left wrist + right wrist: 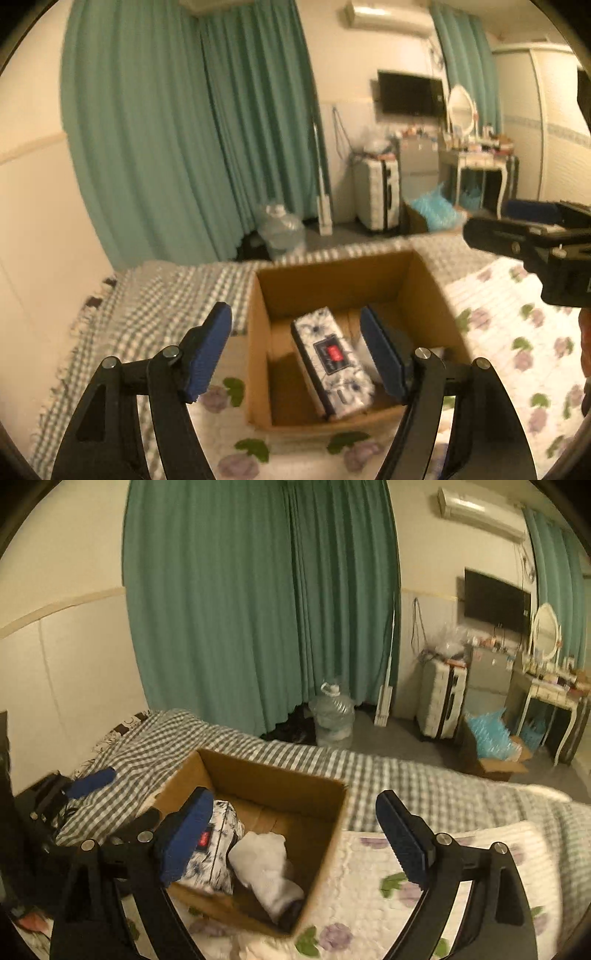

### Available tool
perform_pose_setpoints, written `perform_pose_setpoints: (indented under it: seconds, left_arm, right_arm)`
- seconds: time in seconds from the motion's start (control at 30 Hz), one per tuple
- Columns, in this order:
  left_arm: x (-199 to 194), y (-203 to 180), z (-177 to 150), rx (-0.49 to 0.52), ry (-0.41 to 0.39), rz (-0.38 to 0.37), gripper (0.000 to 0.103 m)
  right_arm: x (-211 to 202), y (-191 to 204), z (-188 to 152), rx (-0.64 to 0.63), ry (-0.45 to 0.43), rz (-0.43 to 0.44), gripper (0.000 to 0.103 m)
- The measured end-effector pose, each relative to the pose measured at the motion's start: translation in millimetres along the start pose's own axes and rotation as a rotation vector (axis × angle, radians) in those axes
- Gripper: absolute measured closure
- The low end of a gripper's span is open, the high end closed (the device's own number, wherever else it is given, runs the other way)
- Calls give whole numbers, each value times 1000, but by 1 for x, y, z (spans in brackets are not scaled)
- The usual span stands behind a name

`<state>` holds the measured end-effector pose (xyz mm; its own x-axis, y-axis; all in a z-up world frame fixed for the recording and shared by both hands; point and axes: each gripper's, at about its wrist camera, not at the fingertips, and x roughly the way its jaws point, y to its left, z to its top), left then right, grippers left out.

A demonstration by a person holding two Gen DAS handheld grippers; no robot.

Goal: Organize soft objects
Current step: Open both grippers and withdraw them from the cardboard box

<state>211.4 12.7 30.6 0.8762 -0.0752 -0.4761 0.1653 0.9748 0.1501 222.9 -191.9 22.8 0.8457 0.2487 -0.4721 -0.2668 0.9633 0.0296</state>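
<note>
- While both grippers hang over the bed, the open brown cardboard box (pixel 369 284) sits on the white quilt with purple flowers (pixel 517 332), already holding stuff.
- Left gripper (pixel 301 350) has its blue pads spread wide, nothing between them.
- Right gripper (pixel 295 843) is the same, jaws apart and empty, over the box's right side.
- Inside the box: a white-and-blue floral soft tissue pack (pixel 332 363) lying flat on the left, a crumpled white cloth bundle (pixel 264 867) just right of it.
- Tissue pack sits straight below the left gripper, long axis running near to far with a slight tilt, roughly along the fingers. Left looks nearer to it.
- No loose soft item shows on the grey checked blanket (pixel 388 779), so the job seems far along.
</note>
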Motion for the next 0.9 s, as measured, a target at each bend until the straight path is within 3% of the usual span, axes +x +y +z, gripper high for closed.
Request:
perform_pose_setpoints:
  seconds: [0.17,0.27,0.47,0.67,0.8,0.9]
  left_arm:
    - [-80,7,20,-32,-99,-2,23]
    - [-131,7,27,-53,-161,39,23]
    - [-165,-4,10,-55,-95,62,23]
    - [-142,-20,-43,-128,58,45,23]
    - [-108,-29,-95,-196,181,120,23]
    - [-82,-35,-136,-226,272,137,23]
  right_arm:
    - [-85,5,9,-69,-53,-38,6]
    - [-131,8,5,-112,-78,-53,2]
    - [-177,17,-36,-155,-41,-4,2]
    - [-151,26,-100,-197,54,42,2]
    - [-113,26,-138,-185,114,56,2]
    - [-81,25,-162,-194,166,61,2]
